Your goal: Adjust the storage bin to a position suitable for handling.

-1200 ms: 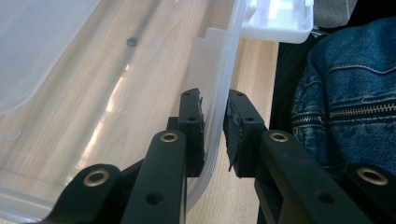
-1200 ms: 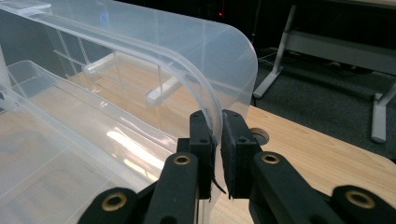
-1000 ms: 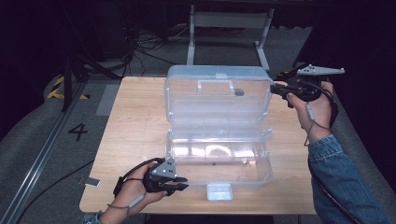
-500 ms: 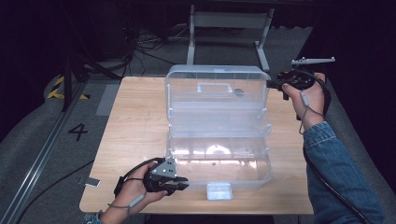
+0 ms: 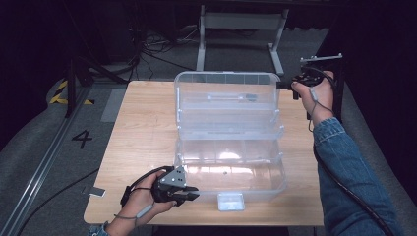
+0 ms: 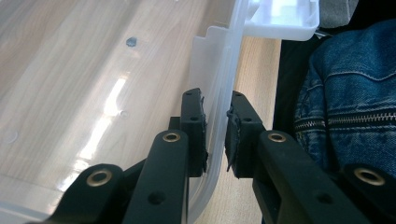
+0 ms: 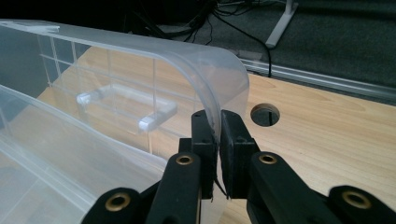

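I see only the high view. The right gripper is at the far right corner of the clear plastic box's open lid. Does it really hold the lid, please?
Observer: Yes. In the right gripper view, the right gripper has its jaws pinched on the curved edge of the clear plastic lid.
Operator: And the left gripper, near the front of the box?
Observer: In the left gripper view, the left gripper has the front wall of the clear plastic box base between its jaws; one pad lies against the wall, and a narrow gap shows at the other.
Operator: Is something on the table behind the lid?
Observer: The right gripper view shows a round hole in the wooden table, just beyond the lid's corner.
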`<act>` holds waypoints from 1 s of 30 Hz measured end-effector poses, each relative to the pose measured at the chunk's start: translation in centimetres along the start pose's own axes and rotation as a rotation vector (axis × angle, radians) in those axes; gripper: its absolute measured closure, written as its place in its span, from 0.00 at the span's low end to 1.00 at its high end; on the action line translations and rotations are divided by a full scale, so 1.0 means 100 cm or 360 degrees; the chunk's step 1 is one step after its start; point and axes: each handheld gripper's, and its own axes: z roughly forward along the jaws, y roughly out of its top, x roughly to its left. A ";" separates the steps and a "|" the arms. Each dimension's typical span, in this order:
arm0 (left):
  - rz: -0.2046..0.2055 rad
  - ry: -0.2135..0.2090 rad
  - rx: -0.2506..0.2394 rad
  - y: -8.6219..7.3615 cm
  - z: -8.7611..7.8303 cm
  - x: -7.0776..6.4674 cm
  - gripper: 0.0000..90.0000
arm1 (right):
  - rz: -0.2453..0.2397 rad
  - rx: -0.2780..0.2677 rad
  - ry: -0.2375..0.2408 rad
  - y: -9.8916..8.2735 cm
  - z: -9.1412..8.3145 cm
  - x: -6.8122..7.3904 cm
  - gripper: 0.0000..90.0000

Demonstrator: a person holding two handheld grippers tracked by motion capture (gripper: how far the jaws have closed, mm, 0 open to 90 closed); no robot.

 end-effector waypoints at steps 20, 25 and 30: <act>-0.0018 -0.0041 -0.0003 0.000 0.001 0.003 0.88 | 0.0223 0.0119 0.0093 0.006 0.039 -0.029 0.95; -0.0017 -0.0042 0.0000 0.000 0.001 0.003 0.88 | 0.0259 0.0157 0.0100 0.007 0.047 -0.034 0.95; -0.0018 -0.0044 -0.0001 0.000 0.001 0.003 0.88 | 0.0296 0.0179 0.0104 0.006 0.051 -0.037 0.95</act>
